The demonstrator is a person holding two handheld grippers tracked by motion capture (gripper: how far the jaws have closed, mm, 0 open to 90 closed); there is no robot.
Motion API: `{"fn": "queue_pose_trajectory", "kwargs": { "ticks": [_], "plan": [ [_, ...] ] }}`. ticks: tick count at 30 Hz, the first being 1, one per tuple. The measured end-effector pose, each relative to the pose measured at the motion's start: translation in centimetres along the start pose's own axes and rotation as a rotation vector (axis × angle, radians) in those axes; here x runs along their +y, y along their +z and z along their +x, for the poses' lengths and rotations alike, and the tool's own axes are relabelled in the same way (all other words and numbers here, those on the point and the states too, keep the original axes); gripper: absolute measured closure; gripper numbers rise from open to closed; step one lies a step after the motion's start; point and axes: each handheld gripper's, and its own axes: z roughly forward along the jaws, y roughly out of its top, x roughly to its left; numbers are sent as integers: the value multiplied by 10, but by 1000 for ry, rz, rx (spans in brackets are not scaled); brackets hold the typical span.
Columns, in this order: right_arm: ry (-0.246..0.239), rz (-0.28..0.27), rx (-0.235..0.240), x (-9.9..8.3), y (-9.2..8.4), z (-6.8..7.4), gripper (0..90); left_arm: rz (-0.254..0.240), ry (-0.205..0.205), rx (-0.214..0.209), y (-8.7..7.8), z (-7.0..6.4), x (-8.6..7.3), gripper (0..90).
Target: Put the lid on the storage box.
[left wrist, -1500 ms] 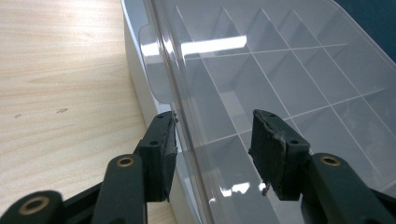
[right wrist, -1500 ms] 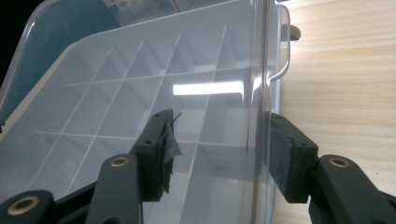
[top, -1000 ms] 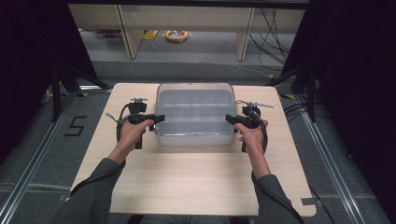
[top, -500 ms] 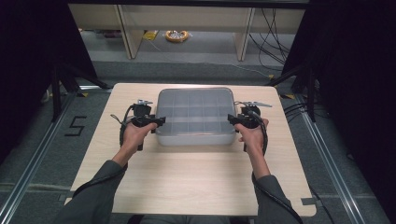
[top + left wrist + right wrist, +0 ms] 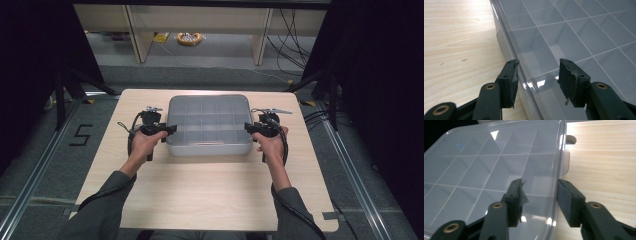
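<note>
Left gripper [image 5: 537, 80] and right gripper [image 5: 539, 200]: jaws apart on both, each pair straddling a side edge of the lid, one jaw over the lid, the other outside the rim above the wooden table [image 5: 210, 195]. Nothing clamped.

Clear plastic compartment box [image 5: 209, 125] sits mid-table, between the hands, long axis running left to right. Both hands equally near, one at each short end.

Lid closed flat. Divided cells beneath look empty.

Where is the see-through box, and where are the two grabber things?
clear box [image 5: 208, 120], high view, middle of its lid.
left gripper [image 5: 537, 75], left gripper view, between its jaws.
right gripper [image 5: 539, 195], right gripper view, between its jaws.
</note>
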Motion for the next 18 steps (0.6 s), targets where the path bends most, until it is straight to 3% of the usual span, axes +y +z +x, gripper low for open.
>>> {"fn": "queue_pose_trajectory", "kwargs": {
  "ticks": [6, 11, 12, 14, 18],
  "plan": [
    [-28, -9, -2, -2, 2, -6, 648, -1, -43, -28, 1, 4, 0, 495],
    [1, -42, -13, -2, 6, -10, 686, -12, -101, -47, 5, 8, 0, 480],
    [45, -59, -12, -2, 9, -7, 692, -11, -99, -48, 5, 8, 1, 480],
    [0, -63, -36, -1, 13, -11, 694, -20, -103, -44, 6, 7, 2, 474],
    [-14, -68, -63, 3, 18, -7, 688, -32, -65, -9, 8, 4, 4, 478]
  ]
}}
